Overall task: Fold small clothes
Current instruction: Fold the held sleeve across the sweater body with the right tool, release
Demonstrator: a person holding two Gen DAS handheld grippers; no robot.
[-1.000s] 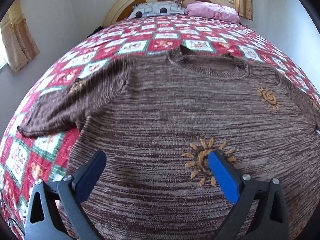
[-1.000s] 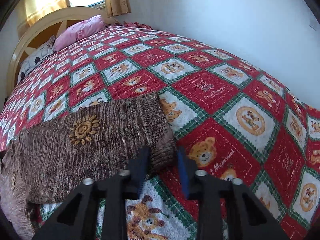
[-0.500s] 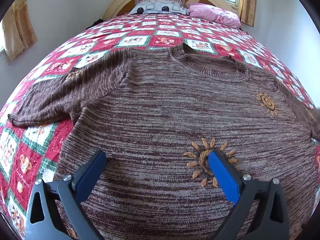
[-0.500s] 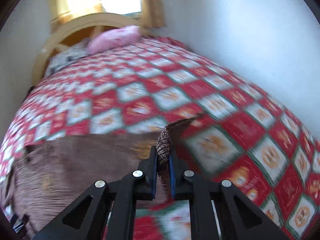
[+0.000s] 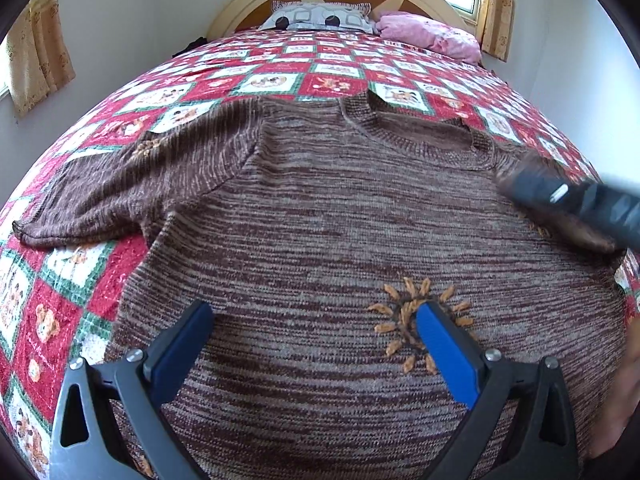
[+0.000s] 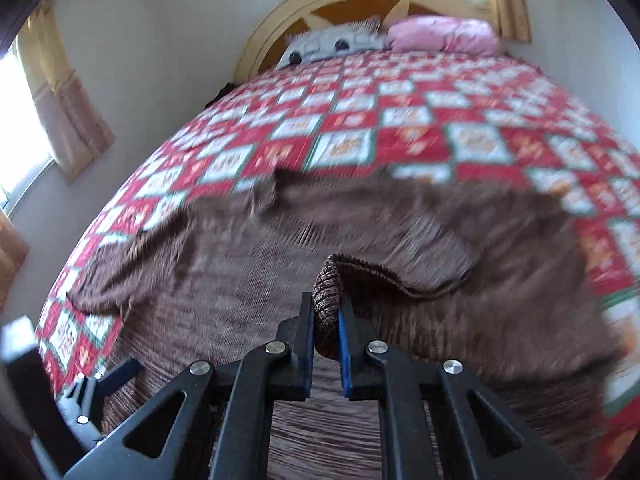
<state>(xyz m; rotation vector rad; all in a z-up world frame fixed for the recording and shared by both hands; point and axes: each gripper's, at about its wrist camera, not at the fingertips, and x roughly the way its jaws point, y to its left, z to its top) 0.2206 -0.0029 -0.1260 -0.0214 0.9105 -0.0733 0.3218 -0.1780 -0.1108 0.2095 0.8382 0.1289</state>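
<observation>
Carrying the cuff point(image 6: 329, 280) over the sweater point(image 5: 320, 216), my right gripper point(image 6: 325, 320) is clenched on it; a second ago it was just closing on that cuff out on the quilt point(image 5: 332, 82), at the frame's centre. Now the sleeve point(image 6: 420, 276) arcs across the chest, so the first sleeve fold looks half made. My left gripper point(image 5: 314, 354) hovers released, low in its frame, over the sweater's body beside the stitched sun point(image 5: 408, 320), barely shifted. The sweater lies flat on the quilt, other sleeve spread at mid-left. Pillows point(image 5: 320, 20) and headboard point(image 5: 248, 12) sit at top, curtains point(image 5: 38, 48) at upper left.
</observation>
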